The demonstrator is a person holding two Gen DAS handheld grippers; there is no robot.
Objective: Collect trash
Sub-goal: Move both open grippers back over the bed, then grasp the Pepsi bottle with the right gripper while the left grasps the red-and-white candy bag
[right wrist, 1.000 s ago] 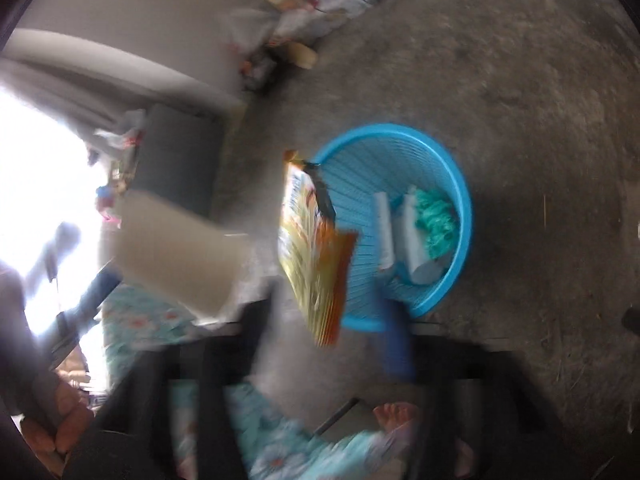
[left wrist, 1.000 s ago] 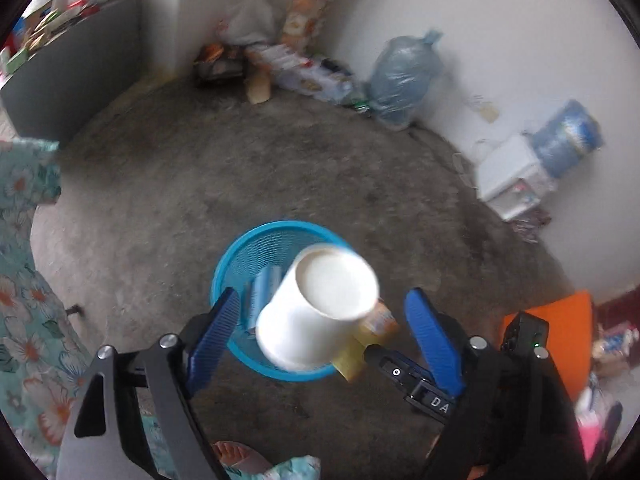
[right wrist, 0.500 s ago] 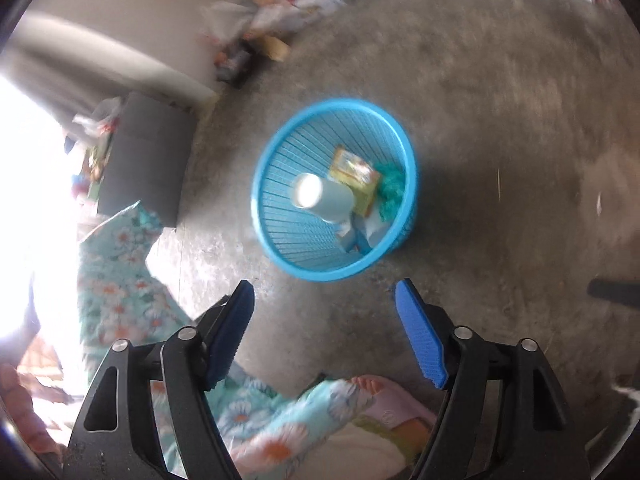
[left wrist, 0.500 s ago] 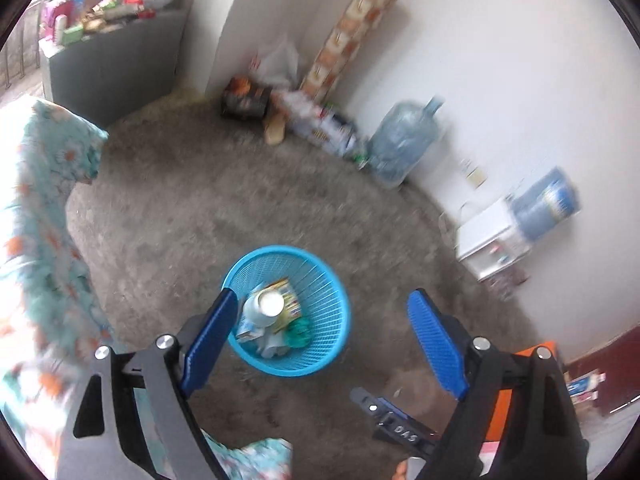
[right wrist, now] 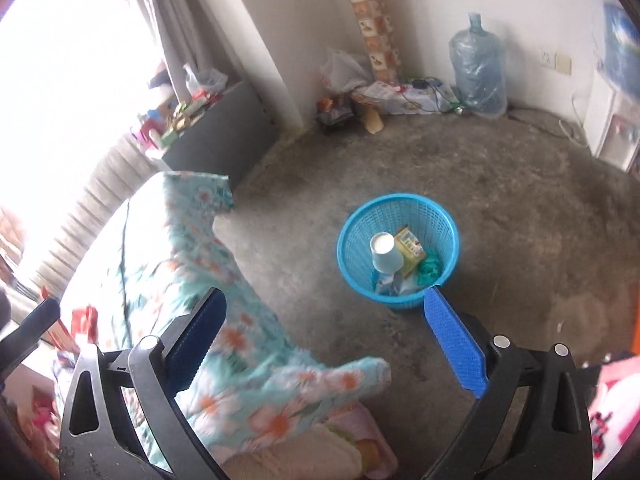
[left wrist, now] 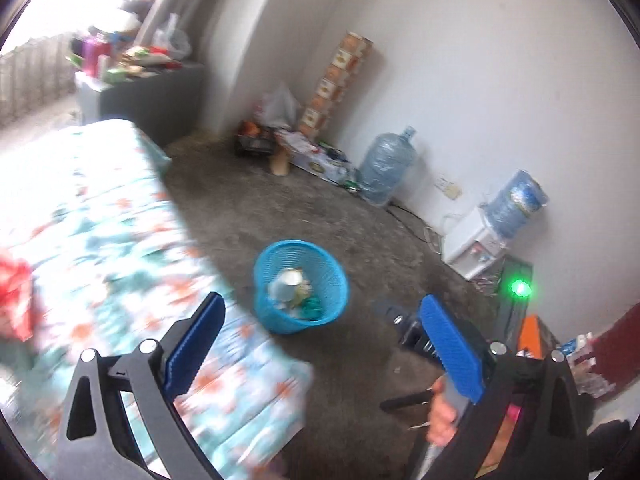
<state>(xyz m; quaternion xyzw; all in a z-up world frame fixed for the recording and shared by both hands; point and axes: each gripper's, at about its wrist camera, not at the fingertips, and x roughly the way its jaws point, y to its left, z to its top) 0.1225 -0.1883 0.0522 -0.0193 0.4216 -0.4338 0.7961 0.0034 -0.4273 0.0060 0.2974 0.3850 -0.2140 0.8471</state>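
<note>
Both grippers now empty, fingers spread wide after just opening. Left gripper (left wrist: 320, 344) and right gripper (right wrist: 326, 334) raised and drawn back from the blue basket (right wrist: 400, 208), nothing between either pair of fingers. A second ago a white paper cup and a yellow snack packet falling over the basket; now white paper cup (right wrist: 385, 253) lying tilted inside it, yellow snack packet (right wrist: 410, 246) just beside, on top of other scraps and something green. Basket standing on the bare grey floor (right wrist: 520, 220), near the corner of a bed with a floral blanket (right wrist: 192, 248). Drop looks done; likely next, a search for more trash, perhaps the red item (left wrist: 14, 292) on the bed
</note>
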